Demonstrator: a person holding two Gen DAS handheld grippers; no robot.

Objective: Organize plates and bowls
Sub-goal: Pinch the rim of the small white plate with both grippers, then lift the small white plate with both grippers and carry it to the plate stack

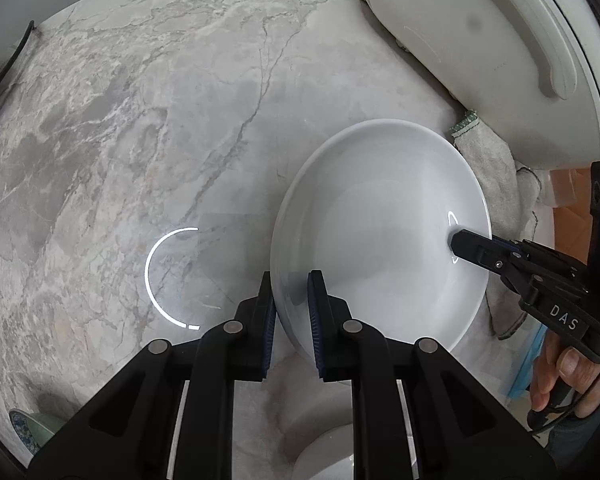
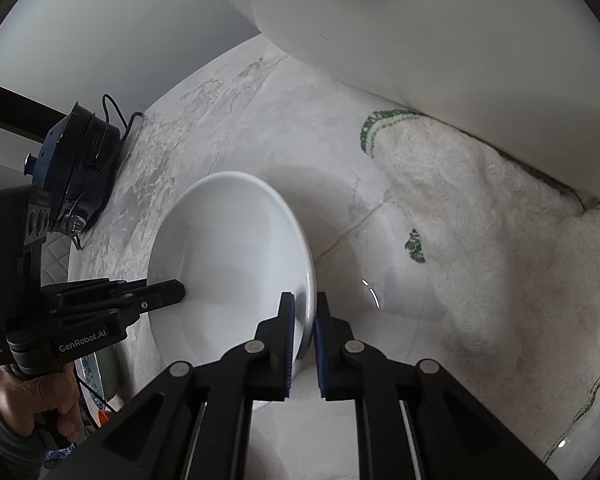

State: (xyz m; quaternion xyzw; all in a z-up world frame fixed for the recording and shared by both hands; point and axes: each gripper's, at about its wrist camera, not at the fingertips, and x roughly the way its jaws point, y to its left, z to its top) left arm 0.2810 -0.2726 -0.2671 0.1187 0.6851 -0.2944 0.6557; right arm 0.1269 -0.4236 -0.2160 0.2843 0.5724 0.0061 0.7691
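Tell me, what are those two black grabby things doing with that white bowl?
A person is holding a gripper in each hand, and both are pinching the same white bowl by its rim. The left gripper is shut on one side, and the right gripper is shut on the opposite side. The bowl is over a marble counter, next to a white towel. It looks like they are about to move the bowl somewhere.

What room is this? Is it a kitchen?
Probably a kitchen, yes. There is a marble-look countertop, a white bowl on it, a big white appliance at the back, and a dish towel beside it. Those things usually belong where people cook and wash up.
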